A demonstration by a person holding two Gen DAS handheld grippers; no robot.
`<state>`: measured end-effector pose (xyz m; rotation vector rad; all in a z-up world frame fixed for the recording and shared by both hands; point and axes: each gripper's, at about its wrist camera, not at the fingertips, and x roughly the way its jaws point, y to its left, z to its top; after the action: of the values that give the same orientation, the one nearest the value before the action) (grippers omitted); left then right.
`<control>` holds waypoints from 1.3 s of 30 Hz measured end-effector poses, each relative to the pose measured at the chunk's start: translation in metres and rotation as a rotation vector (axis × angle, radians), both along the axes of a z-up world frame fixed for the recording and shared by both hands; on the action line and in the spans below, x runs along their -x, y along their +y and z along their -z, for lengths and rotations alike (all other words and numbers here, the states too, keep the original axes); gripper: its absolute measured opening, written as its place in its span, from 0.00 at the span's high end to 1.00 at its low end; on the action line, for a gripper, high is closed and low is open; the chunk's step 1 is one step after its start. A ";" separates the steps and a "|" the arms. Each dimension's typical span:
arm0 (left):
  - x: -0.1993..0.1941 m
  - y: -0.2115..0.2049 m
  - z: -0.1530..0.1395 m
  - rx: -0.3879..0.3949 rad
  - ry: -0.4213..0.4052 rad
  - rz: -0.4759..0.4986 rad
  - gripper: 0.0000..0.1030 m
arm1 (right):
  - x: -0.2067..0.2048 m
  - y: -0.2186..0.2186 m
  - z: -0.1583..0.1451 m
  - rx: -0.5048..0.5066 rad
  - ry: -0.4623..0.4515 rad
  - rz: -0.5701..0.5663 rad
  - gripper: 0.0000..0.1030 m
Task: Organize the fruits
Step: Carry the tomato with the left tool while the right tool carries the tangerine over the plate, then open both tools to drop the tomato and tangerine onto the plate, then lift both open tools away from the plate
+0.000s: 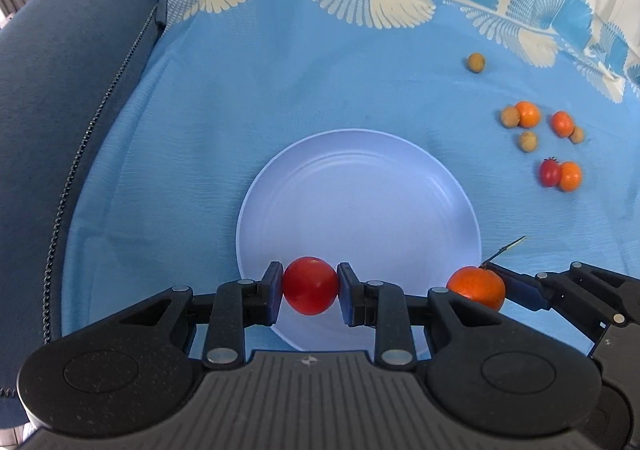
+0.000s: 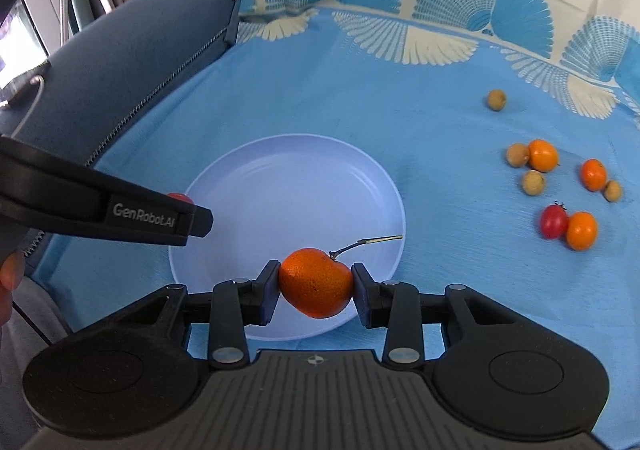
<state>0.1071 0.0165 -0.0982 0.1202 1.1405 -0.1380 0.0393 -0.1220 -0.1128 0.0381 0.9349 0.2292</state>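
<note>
fruits are in both tools: left gripper (image 1: 310, 292) is clamped on a red tomato (image 1: 310, 290), right gripper (image 2: 316, 284) on a stemmed orange (image 2: 316, 282), both over the pale plate (image 2: 280, 170); other fruits (image 2: 560, 186) lie on the blue cloth (image 2: 440, 98).

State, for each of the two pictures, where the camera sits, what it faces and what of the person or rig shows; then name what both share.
Left wrist: on the left gripper, looking down past its tomato at the plate; right gripper at the right edge.
Right wrist: on the right gripper, facing its orange; left gripper and a fingertip at left.
Shared: plate, cloth, loose fruits.
</note>
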 end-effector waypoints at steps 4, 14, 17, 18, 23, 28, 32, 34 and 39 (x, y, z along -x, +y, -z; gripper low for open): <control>-0.009 -0.002 0.010 -0.012 0.014 0.009 0.69 | -0.007 0.006 0.009 0.019 0.011 -0.018 0.61; -0.004 -0.005 0.000 -0.003 -0.090 0.044 0.00 | -0.014 0.015 0.010 0.076 -0.005 -0.040 0.34; 0.004 -0.001 -0.014 -0.012 -0.109 0.034 0.00 | -0.004 0.016 -0.003 0.095 -0.040 -0.035 0.13; 0.009 0.001 -0.018 -0.015 -0.109 0.020 0.00 | 0.001 0.016 -0.008 0.097 -0.049 -0.035 0.11; 0.041 0.017 -0.039 -0.021 -0.097 -0.039 0.00 | 0.028 0.007 -0.031 0.041 -0.045 0.028 0.05; 0.083 0.034 -0.060 -0.006 -0.093 -0.088 0.00 | 0.056 -0.001 -0.050 -0.041 0.005 0.096 0.03; 0.113 0.041 -0.076 0.009 -0.125 -0.104 0.00 | 0.078 0.004 -0.066 -0.039 -0.010 0.114 0.03; 0.123 0.043 -0.083 0.015 -0.133 -0.101 0.00 | 0.090 0.006 -0.075 -0.021 -0.036 0.117 0.02; 0.148 0.044 -0.101 0.005 -0.192 -0.098 0.00 | 0.120 0.006 -0.091 -0.024 -0.095 0.124 0.02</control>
<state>-0.0406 0.0603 0.0025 0.0711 0.9525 -0.0411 -0.0803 -0.1160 -0.0216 0.1064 0.8322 0.1258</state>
